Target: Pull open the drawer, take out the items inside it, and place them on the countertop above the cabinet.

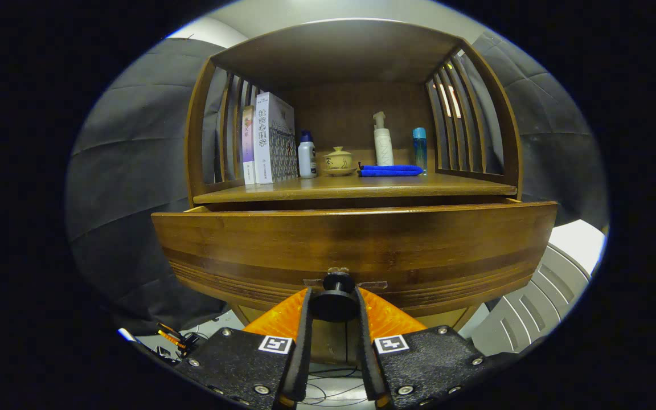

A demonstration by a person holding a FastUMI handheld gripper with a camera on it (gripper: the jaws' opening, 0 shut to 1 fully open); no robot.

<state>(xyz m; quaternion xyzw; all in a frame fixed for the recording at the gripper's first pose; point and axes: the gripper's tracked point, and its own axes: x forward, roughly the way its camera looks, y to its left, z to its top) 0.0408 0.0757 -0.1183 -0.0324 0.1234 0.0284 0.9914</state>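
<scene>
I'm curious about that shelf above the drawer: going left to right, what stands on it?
Two books → white bottle with blue cap → lidded teacup → pump bottle → blue bottle. Below, the claw grips the drawer knob.

I have the gripper (333, 304) held level and pointing straight ahead, its two fingers (302, 319) drawn in close and pressing from either side on the drawer knob (334, 299).

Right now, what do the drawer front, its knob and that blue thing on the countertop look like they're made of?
Drawer front: wood, glossy varnish, visible grain and grooved bands.
Knob: dark, matte, likely plastic or painted metal; the tongs are closed on it.
Blue thing: folded cloth, soft edges, probably microfiber, lying on the wooden countertop.
</scene>
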